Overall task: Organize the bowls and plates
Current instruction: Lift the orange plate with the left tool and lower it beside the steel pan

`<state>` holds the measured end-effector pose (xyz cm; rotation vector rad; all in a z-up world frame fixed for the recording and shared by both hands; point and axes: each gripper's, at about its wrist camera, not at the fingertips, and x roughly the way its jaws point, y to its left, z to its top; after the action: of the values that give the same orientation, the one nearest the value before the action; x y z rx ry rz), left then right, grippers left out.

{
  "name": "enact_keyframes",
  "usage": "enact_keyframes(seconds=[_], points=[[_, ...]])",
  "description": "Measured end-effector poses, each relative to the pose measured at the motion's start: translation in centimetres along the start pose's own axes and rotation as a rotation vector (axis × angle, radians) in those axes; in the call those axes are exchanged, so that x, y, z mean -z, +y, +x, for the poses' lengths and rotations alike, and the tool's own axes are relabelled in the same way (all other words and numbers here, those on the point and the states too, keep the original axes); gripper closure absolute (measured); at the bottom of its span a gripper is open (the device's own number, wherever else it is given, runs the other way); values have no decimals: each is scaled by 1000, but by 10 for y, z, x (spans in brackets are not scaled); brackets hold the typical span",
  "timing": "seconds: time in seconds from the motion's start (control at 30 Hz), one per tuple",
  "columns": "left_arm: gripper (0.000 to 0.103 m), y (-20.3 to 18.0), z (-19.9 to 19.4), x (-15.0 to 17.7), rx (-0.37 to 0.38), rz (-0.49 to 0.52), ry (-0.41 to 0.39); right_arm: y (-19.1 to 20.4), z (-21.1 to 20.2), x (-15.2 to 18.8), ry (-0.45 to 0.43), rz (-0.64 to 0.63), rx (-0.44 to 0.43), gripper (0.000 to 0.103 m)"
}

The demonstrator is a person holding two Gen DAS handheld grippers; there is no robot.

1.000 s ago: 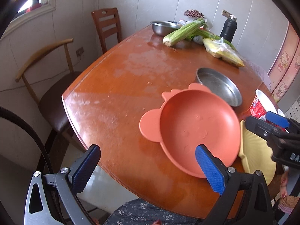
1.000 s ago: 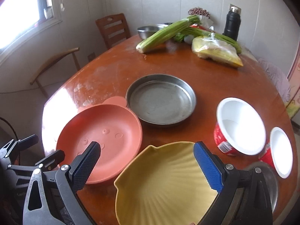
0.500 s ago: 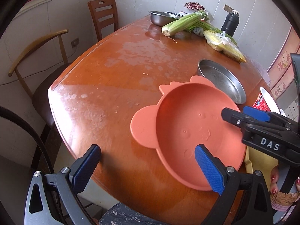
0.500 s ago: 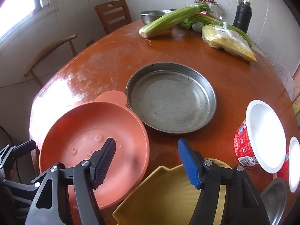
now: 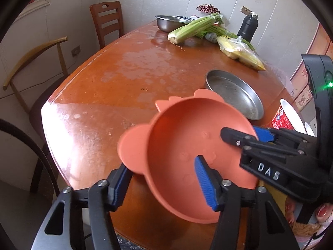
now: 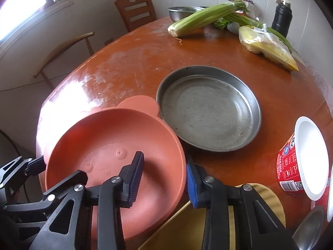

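Note:
A salmon-pink bowl with ear-shaped tabs (image 5: 183, 145) (image 6: 116, 145) is tilted at the table's near edge. My left gripper (image 5: 160, 185) straddles its near-left rim, one finger under the ear tab, one inside; the jaws are still apart. My right gripper (image 6: 164, 177) straddles its right rim, the jaws narrowed around the wall; it shows in the left wrist view (image 5: 245, 135). A round steel pan (image 6: 208, 108) (image 5: 235, 93) lies just beyond the bowl. A yellow shell-shaped plate (image 6: 187, 225) lies under my right gripper.
A red instant-noodle cup (image 6: 301, 158) stands at the right, with a steel lid (image 6: 310, 231) below it. Celery (image 6: 204, 16), a bag of corn (image 6: 268, 45), a steel bowl (image 5: 170, 21) and a black flask (image 6: 282, 18) stand at the far end. Chairs (image 5: 106, 20) stand to the left.
Both grippers moved in onto the pink bowl and narrowed their jaws around its rim. The bowl has tipped up from flat on the table.

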<state>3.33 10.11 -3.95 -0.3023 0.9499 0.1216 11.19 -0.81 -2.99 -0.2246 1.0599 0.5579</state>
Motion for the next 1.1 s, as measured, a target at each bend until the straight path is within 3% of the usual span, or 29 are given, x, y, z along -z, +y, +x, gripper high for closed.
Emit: enact_keyframes(seconds=[0.37, 0.73, 1.1], points=[[53, 11, -6, -4, 0, -5, -25, 17, -12, -2, -26, -23, 1, 64], [53, 38, -18, -36, -53, -10, -119, 47, -8, -43, -61, -44, -7, 64], [54, 44, 15, -57, -52, 17, -80, 35, 28, -59, 9, 41, -16, 64]])
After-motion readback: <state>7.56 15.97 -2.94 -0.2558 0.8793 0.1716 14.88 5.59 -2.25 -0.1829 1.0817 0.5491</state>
